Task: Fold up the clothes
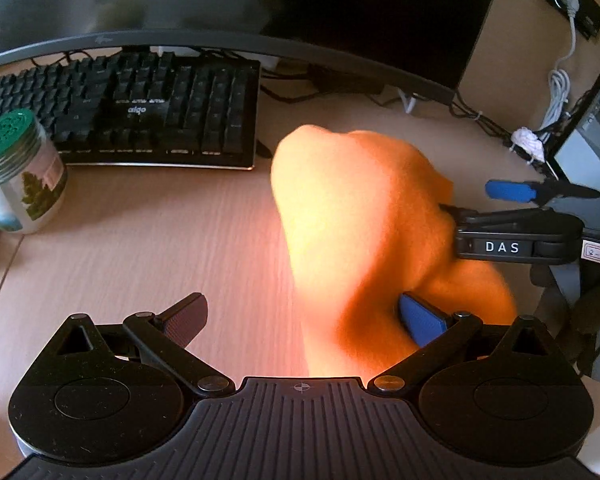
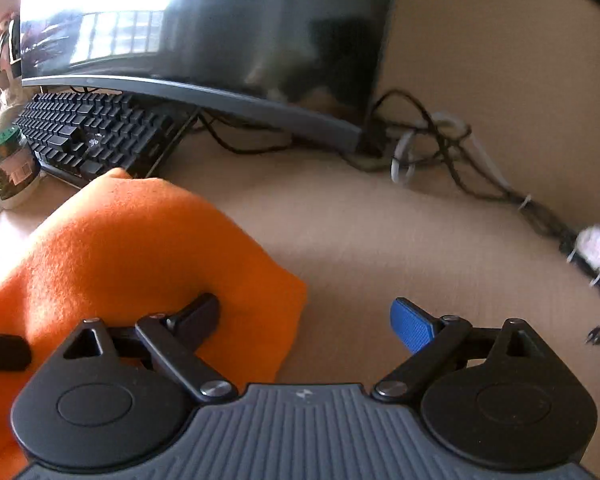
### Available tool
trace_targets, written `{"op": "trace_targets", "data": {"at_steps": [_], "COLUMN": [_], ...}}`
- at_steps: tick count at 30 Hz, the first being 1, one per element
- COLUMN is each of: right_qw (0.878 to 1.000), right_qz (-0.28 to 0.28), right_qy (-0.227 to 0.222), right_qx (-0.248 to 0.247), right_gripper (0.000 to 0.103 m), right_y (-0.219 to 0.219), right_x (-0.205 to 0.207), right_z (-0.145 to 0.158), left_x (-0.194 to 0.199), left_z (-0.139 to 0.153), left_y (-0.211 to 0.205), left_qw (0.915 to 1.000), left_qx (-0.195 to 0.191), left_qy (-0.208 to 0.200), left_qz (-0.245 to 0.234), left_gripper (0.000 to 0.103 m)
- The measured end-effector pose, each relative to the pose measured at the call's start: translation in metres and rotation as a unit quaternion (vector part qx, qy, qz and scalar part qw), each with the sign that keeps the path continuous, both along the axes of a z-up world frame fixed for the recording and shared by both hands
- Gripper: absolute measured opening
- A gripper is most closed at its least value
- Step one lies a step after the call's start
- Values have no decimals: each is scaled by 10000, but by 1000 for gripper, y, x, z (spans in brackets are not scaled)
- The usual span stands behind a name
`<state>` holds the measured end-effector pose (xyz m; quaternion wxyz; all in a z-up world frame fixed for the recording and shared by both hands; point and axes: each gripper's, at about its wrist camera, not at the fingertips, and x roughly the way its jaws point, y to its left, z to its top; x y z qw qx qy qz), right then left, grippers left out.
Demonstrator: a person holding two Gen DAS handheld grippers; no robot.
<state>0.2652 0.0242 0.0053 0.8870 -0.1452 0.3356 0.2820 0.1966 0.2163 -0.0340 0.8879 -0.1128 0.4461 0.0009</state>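
Both my claws are spread wide, left claw (image 1: 304, 316) and right claw (image 2: 306, 316), each with one finger pressed into the bunched orange cloth (image 1: 364, 232) on the bench (image 1: 160, 232) before the keyboard (image 1: 140, 108).

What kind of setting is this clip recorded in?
Most likely a home or office computer desk. A wide dark monitor stands over a black keyboard on a light wood-look desktop, with tangled cables behind. The orange cloth lies in front of them.
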Motion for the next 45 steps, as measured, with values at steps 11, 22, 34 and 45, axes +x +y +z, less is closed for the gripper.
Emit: {"op": "trace_targets", "data": {"at_steps": [11, 22, 34, 45], "right_qw": [9993, 9991, 9944, 9944], "right_qz": [154, 415, -50, 137], "right_qy": [-117, -23, -324, -221], "right_qx": [307, 17, -1007, -1025], "right_gripper": [93, 94, 94, 96], "right_y": [50, 76, 32, 71], "right_x": [-13, -20, -84, -63], "right_z": [26, 12, -12, -25], "left_x": [-9, -14, -19, -47], "left_z": [-9, -11, -10, -13], "left_y": [20, 31, 32, 43], "left_qw": [9996, 9995, 9969, 9919], "left_qx": [-253, -275, -750, -1190], "left_qy": [-102, -111, -218, -295], "left_qz": [-33, -68, 30, 340], "left_gripper": [103, 103, 103, 103]}}
